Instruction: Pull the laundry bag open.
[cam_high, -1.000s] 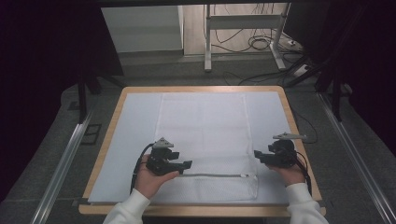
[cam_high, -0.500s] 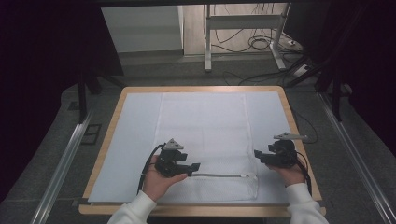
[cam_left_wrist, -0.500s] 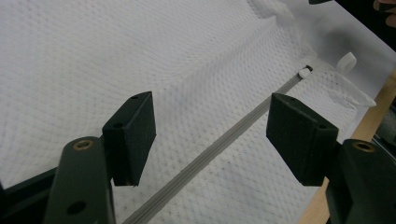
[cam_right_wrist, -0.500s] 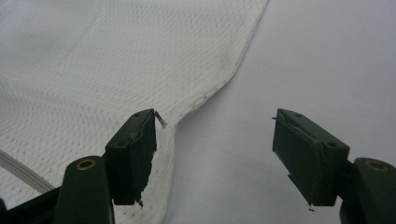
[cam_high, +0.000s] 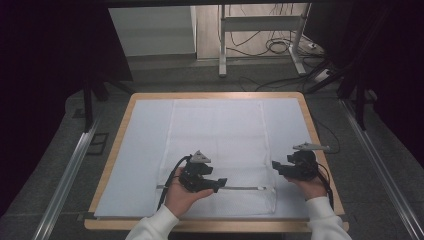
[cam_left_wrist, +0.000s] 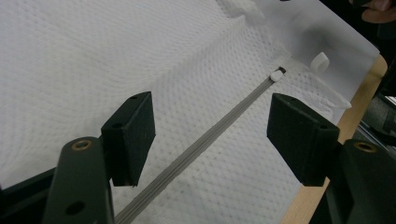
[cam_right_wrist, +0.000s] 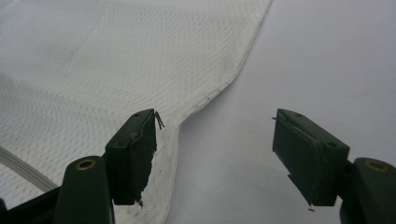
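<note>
A white mesh bag (cam_high: 217, 135) lies flat on the white table cover (cam_high: 142, 150), with a grey zipper (cam_high: 245, 188) running along its near edge. My left gripper (cam_high: 220, 184) hovers open over that zipper. In the left gripper view the zipper (cam_left_wrist: 201, 144) passes diagonally between the jaws of the left gripper (cam_left_wrist: 210, 135), and its white pull (cam_left_wrist: 278, 73) sits farther off near the bag's corner. My right gripper (cam_high: 275, 166) is open at the bag's right side. In the right gripper view the right gripper (cam_right_wrist: 215, 154) has its left jaw over the bag's hem (cam_right_wrist: 205, 100) and its right jaw over bare cover.
The table's wooden rim (cam_high: 215, 95) frames the cover. Beyond the far edge stand a desk frame's metal legs (cam_high: 222, 45) and loose floor cables (cam_high: 280, 47). A metal rail (cam_high: 70, 170) runs along the floor on the left.
My left gripper has moved right along the zipper, toward the right gripper. The right gripper has stayed in place. The bag lies as before.
</note>
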